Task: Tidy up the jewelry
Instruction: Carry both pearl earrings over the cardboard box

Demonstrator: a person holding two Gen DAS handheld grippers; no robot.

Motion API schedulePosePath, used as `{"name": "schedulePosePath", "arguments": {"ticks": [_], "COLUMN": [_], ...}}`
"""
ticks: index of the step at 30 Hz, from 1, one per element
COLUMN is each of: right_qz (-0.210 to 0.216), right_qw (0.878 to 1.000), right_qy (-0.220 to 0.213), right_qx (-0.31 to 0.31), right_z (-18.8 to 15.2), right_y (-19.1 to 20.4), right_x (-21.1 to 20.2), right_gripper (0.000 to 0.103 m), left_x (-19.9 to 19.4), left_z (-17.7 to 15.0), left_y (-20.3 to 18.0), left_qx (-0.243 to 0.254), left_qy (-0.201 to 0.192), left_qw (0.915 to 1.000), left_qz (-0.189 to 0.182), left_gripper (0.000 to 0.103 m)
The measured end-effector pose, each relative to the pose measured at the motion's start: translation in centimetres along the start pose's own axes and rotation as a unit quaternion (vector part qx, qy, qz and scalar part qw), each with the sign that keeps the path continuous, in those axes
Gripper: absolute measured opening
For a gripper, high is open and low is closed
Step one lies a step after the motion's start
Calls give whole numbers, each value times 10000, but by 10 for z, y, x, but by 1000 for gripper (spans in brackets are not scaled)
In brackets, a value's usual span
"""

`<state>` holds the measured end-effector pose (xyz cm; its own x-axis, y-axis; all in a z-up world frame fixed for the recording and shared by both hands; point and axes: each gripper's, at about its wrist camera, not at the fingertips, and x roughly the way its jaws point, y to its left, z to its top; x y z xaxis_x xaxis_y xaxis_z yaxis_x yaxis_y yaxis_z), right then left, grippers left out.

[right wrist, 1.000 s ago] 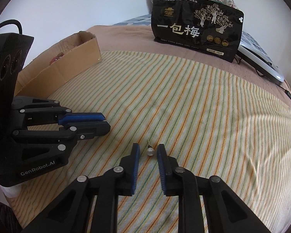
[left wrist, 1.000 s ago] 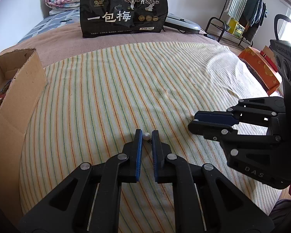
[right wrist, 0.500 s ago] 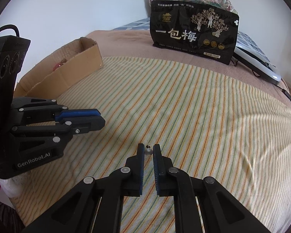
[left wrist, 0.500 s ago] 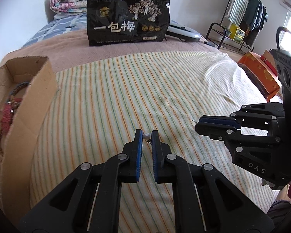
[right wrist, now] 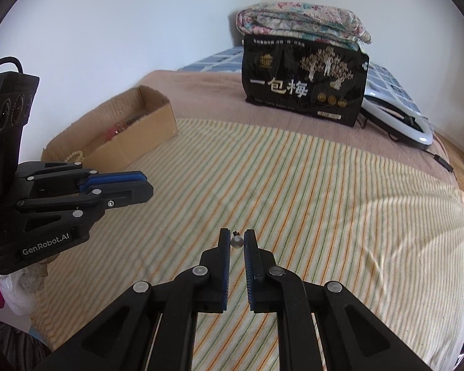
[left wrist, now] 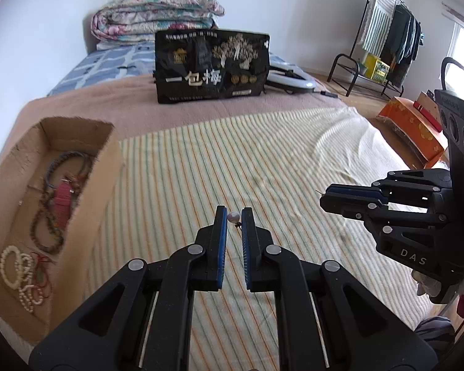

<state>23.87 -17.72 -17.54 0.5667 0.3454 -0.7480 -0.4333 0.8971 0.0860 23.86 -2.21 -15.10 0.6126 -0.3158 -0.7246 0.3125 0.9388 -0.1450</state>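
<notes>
My left gripper is shut on a small pearl earring and holds it above the striped bed cover. My right gripper is shut on a second pearl earring, also lifted off the cover. An open cardboard box at the left holds bead bracelets and necklaces; it shows in the right wrist view too. The right gripper appears at the right of the left wrist view, the left gripper at the left of the right wrist view.
A black snack bag stands at the far side of the bed, with folded quilts behind it and a white ring light beside it. An orange box and a clothes rack stand on the floor at the right.
The right gripper closed on its earring and lifted it. Both grippers rose with their earrings, and the left one swung toward the box, whose inside now shows.
</notes>
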Motion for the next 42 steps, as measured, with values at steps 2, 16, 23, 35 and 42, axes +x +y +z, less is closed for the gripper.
{"name": "schedulePosePath", "arguments": {"ticks": [2, 16, 23, 35, 42], "right_qz": [-16, 48, 140, 385, 526], "right_qw": [10000, 9989, 9980, 9956, 9936], "right_qy": [-58, -467, -567, -683, -749], "right_qx": [5, -86, -233, -519, -658], "right_z": [3, 27, 40, 73, 94], "right_y": [4, 38, 62, 112, 141], "right_x": [-7, -43, -46, -33, -21], "right_gripper": [6, 6, 6, 6, 6], "left_x": [-10, -78, -100, -125, -133], "left_z": [2, 5, 4, -4, -10], "left_y": [0, 19, 40, 94, 128], "left_qx": [17, 40, -52, -329, -522], "left_qy": [-90, -652, -807, -929, -960], "left_qw": [10000, 9975, 9959, 9923, 9891], "left_qz": [24, 252, 399, 753, 988], "left_gripper": [7, 7, 7, 7, 7]}}
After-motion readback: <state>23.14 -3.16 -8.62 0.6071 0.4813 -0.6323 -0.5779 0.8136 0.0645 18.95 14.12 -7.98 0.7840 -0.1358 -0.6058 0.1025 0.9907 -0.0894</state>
